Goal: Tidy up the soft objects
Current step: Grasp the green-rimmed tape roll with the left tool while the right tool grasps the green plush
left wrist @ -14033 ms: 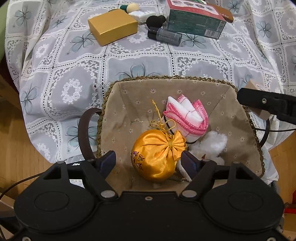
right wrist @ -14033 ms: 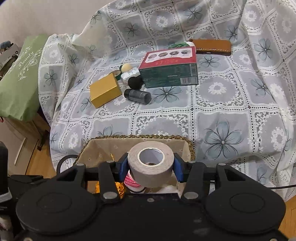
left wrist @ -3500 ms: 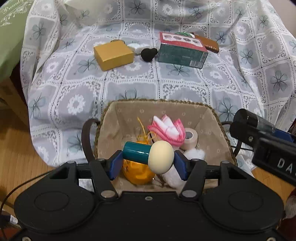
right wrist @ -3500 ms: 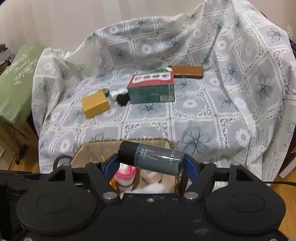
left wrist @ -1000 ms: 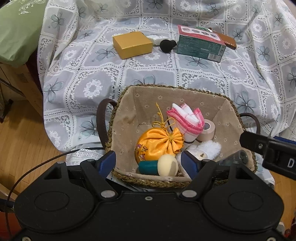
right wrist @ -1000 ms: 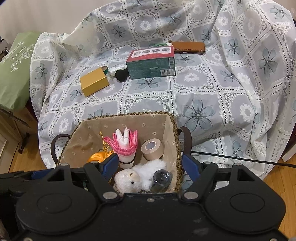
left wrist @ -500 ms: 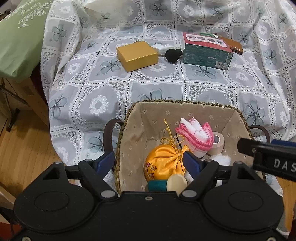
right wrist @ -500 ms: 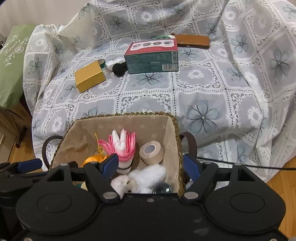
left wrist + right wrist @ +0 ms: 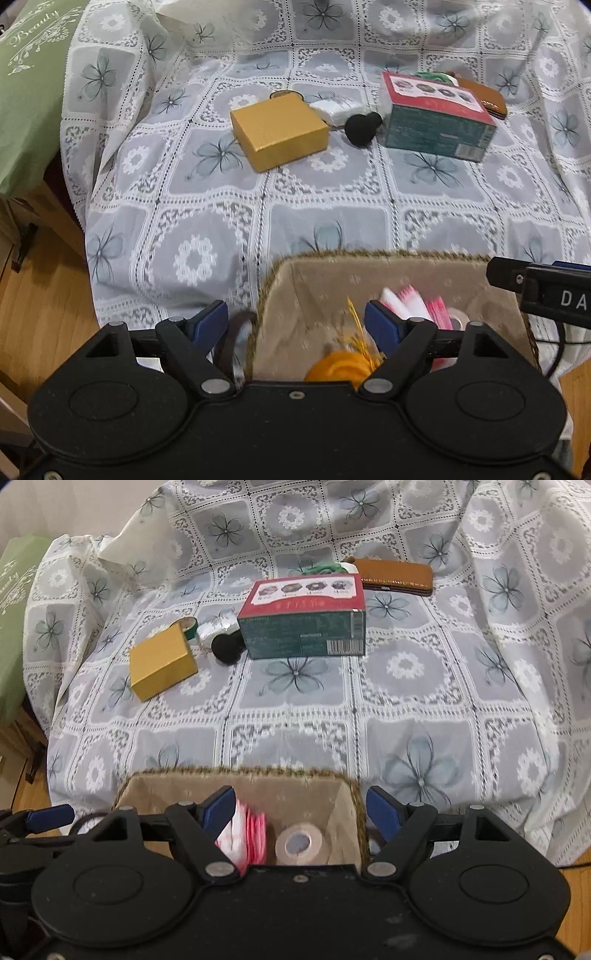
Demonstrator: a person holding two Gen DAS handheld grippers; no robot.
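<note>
I am holding my left tool (image 9: 297, 322) wide and empty over the near left rim of the basket (image 9: 369, 254). My right tool (image 9: 301, 806) is also standing wide with nothing gripped, over the basket's right side. The orange pouch (image 9: 338, 365), the pink cloth (image 9: 251, 830) and the tape roll (image 9: 301, 843) are lying in the basket. The black sponge (image 9: 227, 648) is resting on the flowered cloth (image 9: 406, 701) between the gold box (image 9: 162, 666) and the green box (image 9: 304, 622).
</note>
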